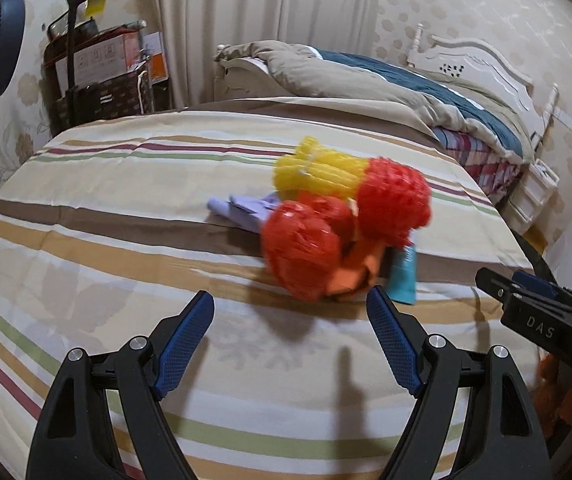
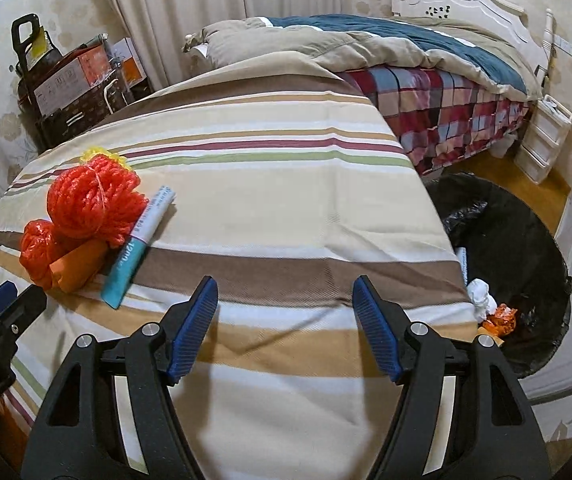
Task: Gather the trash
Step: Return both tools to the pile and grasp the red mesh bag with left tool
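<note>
Left gripper (image 1: 289, 304): jaws spread wide, holding nothing, hanging just above the striped cloth (image 1: 126, 216) on the near side of the trash pile.
Right gripper (image 2: 285, 294): jaws also wide apart and empty, over bare cloth, well to the right of the pile and near the table's right edge.
Trash pile: one tight cluster on the cloth, with the red mesh bundle (image 2: 94, 204) on top, a yellow mesh bundle (image 1: 317, 172) behind it, a second red wad (image 1: 301, 256) and an orange roll (image 2: 80, 266) nearest the left gripper, and a purple scrap (image 1: 242, 210) on the far left side.
Tube: the white and teal tube (image 2: 138, 248) lies flat against the right side of the pile, touching the red mesh.
Bin: the black-lined trash bin (image 2: 525, 240) stands on the floor just past the table's right edge, already holding a white wad and an orange scrap.
Risk, tangling: the mesh looks loose and springy, so a pinch on one bundle may drag its neighbours or slip off.
Risk, scatter: a low approach could push the orange roll or tube away, as both can roll.
Risk, blur: the left view is smeared, so the exact gap to the pile is unclear.
</note>
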The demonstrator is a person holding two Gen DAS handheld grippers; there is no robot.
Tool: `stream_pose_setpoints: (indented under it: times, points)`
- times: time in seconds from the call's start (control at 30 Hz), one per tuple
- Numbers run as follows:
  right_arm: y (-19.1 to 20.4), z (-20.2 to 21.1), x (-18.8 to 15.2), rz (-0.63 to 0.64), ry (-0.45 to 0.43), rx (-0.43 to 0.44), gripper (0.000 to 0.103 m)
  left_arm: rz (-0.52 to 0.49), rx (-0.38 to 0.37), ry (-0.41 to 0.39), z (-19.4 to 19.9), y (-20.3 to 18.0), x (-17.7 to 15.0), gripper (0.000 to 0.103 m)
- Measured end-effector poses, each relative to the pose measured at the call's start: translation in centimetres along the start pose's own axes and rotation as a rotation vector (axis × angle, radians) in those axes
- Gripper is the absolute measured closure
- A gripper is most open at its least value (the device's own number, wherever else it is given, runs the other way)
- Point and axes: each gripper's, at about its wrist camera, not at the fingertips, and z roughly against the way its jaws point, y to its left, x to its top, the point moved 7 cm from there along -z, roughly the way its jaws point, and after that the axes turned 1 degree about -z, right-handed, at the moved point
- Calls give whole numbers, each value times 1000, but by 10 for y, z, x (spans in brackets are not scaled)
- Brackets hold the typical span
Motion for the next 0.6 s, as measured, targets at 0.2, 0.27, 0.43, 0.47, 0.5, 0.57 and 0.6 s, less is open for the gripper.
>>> stream_pose_setpoints:
  times: [0.2, 0.27, 0.43, 0.47, 0.5, 0.57, 0.6]
  points:
    - [10, -5, 2, 25, 5, -14, 34, 14, -3, -37, -2, 13, 11, 24]
    - [13, -6, 2, 32, 8, -15, 34, 11, -7, -42, -4, 14, 14, 24]
    - [15, -8, 2, 41, 13, -24, 34, -6, -36, -44, -11, 12, 21, 26]
    - [15, -9, 2, 44, 14, -27, 34, -8, -43, -44, -11, 12, 22, 32]
    - [16, -9, 2, 45, 14, -28, 34, -14, -46, -41, -12, 10, 23, 35]
    - [16, -9, 1, 45, 15, -29, 34, -27, -57, -32, -15, 7, 22, 45]
    - [16, -9, 1, 45, 15, -30, 34, -35, -68, -22, -16, 5, 22, 49]
